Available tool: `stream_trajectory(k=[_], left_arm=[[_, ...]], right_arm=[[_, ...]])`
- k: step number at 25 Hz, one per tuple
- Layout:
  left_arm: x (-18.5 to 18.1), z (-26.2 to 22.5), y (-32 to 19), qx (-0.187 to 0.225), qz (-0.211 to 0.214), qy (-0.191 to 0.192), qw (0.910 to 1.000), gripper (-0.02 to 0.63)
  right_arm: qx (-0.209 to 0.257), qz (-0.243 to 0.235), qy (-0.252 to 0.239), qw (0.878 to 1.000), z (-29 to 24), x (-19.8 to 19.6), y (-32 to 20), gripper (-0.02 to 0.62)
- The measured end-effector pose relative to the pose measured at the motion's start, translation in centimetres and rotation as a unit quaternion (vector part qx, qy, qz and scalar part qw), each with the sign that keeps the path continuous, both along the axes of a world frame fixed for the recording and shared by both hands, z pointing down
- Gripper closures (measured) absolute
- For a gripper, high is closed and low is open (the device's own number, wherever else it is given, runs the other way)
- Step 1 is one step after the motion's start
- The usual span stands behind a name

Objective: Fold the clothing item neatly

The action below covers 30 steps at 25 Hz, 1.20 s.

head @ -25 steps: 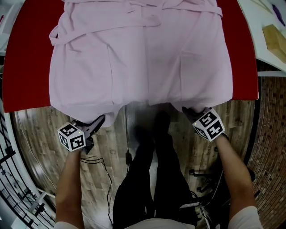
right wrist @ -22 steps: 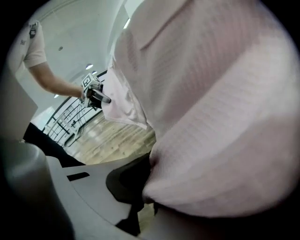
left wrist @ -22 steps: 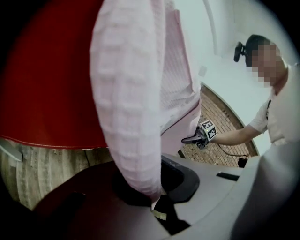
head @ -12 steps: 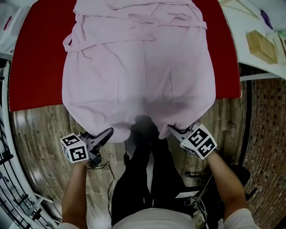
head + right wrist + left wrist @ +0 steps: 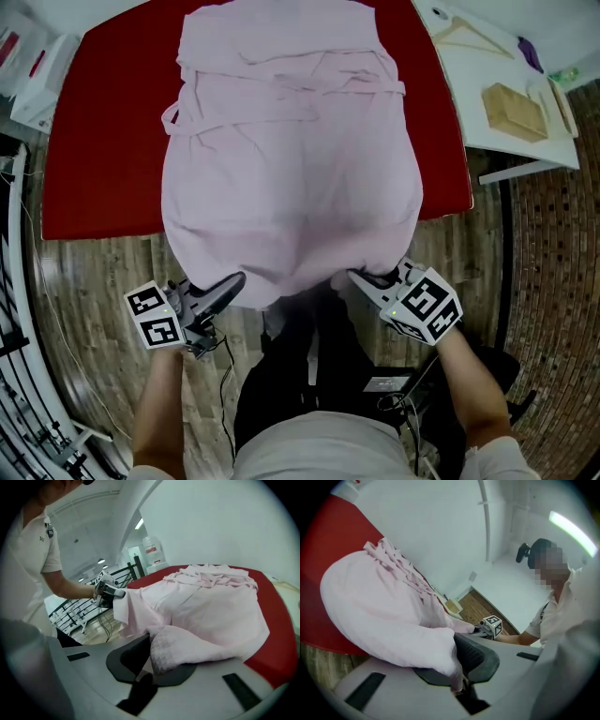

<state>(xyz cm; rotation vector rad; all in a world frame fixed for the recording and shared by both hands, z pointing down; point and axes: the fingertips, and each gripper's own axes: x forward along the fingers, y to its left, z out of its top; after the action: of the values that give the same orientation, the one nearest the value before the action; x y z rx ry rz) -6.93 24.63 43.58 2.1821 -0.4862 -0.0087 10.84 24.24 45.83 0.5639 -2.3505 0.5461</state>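
Your left gripper (image 5: 236,280) and your right gripper (image 5: 360,277) each pinch a bottom corner of the pink robe (image 5: 291,178) in their jaws, below the red tabletop (image 5: 103,159).

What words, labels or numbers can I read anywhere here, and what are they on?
No text reads clearly.
Left hand-held gripper: its cube bears black-and-white square patterns, no words.
Right hand-held gripper: its cube, the same.
Pink garment: no print shows.
Red label on the white bottle: too blurred.
Red marks on the white boxes: too small.
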Motion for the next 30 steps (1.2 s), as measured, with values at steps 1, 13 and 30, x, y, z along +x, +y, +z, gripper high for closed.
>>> stream_trajectory(k=[1, 13, 30], left_arm=[[-0.1, -1.1, -0.4, 0.009, 0.001, 0.006, 0.9999, 0.588], [-2.0, -11.1, -5.0, 0.053, -0.001, 0.077, 0.9956, 0.588], [-6.3, -20.8, -18.8, 0.106, -0.05, 0.056, 0.9915, 0.588]], right_arm=[[0.008, 0.001, -0.003, 1.0, -1.1, -0.2, -0.5, 0.553], [-0.024, 0.056, -0.067, 0.996, -10.4, 0.5, -7.3, 0.553], [-0.022, 0.065, -0.125, 0.99, -19.2, 3.7, -22.1, 0.553]])
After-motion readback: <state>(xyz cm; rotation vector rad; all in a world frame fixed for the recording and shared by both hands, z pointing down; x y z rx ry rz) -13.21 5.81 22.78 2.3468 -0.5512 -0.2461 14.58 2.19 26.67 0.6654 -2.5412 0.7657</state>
